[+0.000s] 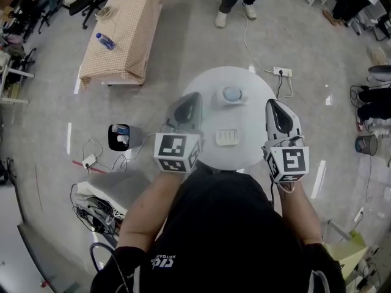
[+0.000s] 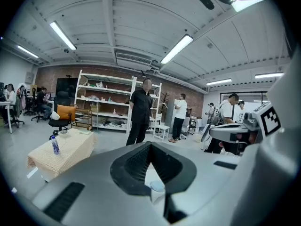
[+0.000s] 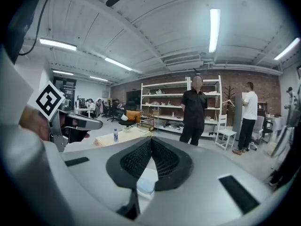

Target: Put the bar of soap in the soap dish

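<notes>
Left hand-held gripper (image 1: 193, 99), right hand-held gripper (image 1: 272, 104), both pressed together, empty, cream ribbed rectangular soap dish (image 1: 226, 137) between them, round white counter (image 1: 250, 127)

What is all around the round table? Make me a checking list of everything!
Surface: round white table, bare apart from two things.
Job's things: white ribbed piece, probably the soap dish, near the front edge; pale blue round piece, probably the soap, on a white base farther back. They lie apart.
Clutter: nothing seen on the table.
Grippers: left hand-held gripper and right hand-held gripper are both shut and empty, at the table's left and right edges.
Cables: power strip with a white cable on the floor; loose cables at the left.
Surroundings: cloth-covered low table carrying a water bottle; a person's feet beyond.
</notes>
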Action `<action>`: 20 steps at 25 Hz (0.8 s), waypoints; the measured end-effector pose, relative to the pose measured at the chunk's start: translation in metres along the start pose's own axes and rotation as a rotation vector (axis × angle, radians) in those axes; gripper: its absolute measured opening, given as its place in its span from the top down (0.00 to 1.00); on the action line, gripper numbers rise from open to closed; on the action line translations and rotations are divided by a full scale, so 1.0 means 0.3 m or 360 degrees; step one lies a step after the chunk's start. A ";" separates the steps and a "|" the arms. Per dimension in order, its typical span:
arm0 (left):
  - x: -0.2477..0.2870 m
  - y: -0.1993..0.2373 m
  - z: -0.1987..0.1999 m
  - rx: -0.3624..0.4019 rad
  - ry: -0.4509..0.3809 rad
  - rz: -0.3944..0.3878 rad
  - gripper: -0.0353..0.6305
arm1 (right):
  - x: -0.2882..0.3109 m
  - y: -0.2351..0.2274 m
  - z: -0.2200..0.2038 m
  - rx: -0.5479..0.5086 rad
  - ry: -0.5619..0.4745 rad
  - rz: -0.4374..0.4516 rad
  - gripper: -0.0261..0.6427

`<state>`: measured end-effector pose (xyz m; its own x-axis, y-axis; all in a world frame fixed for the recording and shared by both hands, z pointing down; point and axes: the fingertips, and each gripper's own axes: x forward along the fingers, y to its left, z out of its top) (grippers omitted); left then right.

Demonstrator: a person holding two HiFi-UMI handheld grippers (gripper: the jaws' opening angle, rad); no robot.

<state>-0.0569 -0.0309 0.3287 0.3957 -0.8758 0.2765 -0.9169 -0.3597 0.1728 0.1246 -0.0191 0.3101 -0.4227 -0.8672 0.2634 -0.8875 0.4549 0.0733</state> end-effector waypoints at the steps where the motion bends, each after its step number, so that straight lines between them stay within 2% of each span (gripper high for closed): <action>1: 0.005 0.005 -0.008 -0.0008 0.0006 0.0008 0.94 | 0.002 -0.001 -0.006 0.0001 0.0009 0.0001 0.94; 5: 0.035 0.037 -0.093 -0.0068 0.0083 0.0058 0.94 | 0.002 0.000 -0.034 0.0007 0.0061 0.0012 0.94; 11: 0.129 0.139 -0.402 -0.0073 0.0367 0.0297 0.94 | -0.015 -0.014 -0.128 0.0009 0.0189 0.0026 0.94; 13: 0.158 0.177 -0.516 -0.0131 0.0470 0.0375 0.94 | -0.019 -0.012 -0.169 0.0012 0.0244 0.0038 0.94; 15: 0.174 0.203 -0.614 -0.0189 0.0558 0.0426 0.94 | -0.024 -0.005 -0.208 0.0018 0.0298 0.0056 0.94; 18: 0.200 0.218 -0.744 -0.0190 0.0698 0.0463 0.94 | -0.029 -0.004 -0.257 0.0025 0.0369 0.0084 0.94; 20: 0.215 0.234 -0.818 -0.0233 0.0790 0.0500 0.94 | -0.030 -0.004 -0.287 0.0024 0.0408 0.0099 0.94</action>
<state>-0.0830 -0.0337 0.5907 0.1161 -0.6656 0.7372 -0.9911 -0.0291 0.1298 0.1452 0.0056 0.3906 -0.4180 -0.7571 0.5020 -0.8647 0.5010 0.0357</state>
